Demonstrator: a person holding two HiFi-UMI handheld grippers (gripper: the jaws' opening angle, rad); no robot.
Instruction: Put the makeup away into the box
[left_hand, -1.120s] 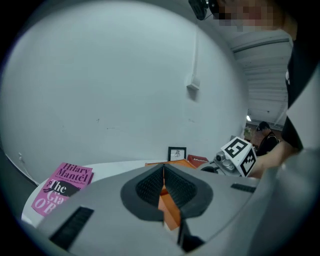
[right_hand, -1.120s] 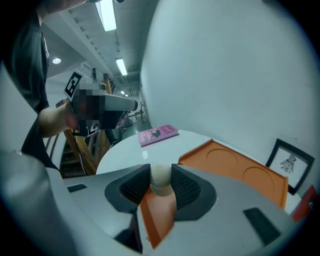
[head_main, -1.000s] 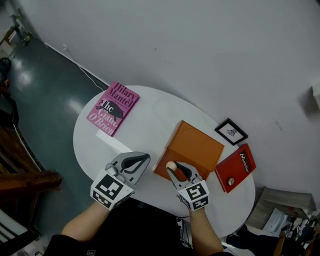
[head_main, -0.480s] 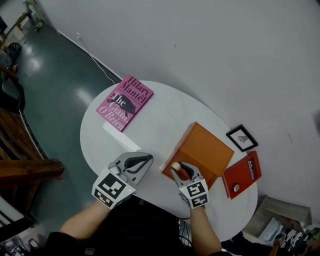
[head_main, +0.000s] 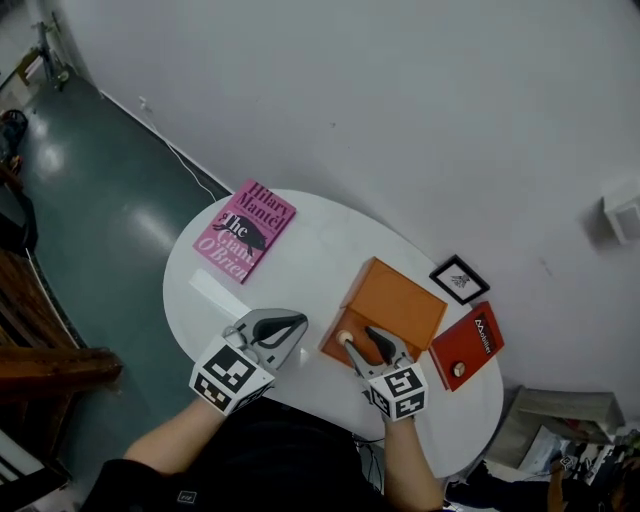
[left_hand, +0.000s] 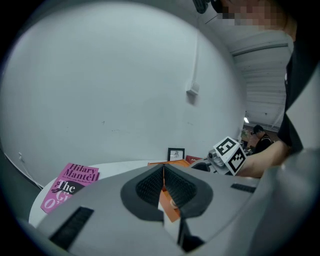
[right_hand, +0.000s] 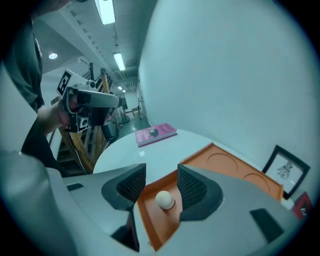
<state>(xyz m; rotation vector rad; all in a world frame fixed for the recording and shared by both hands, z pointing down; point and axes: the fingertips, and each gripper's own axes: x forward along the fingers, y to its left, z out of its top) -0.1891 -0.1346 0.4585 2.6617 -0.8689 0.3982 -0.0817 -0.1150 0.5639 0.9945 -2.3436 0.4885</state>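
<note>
Makeup ball (right_hand: 164, 199) is lying in the orange box (right_hand: 240, 170) on the table (head_main: 310, 250). Right gripper (right_hand: 161, 186) jaws have just been opening and are standing apart around it. Left gripper (left_hand: 163, 186) is idling closed, empty. Placement appears done.

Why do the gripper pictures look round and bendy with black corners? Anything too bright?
Left gripper view and right gripper view: a wide lens curves everything and darkens the corners. Right gripper view: the ceiling lamp glares white. Head view: even light, the pink book sharp.

White table (head_main: 318, 238) bears pink book (head_main: 245, 231), orange box (head_main: 402, 298), red book (head_main: 467, 345), framed picture (head_main: 459, 279)
</note>
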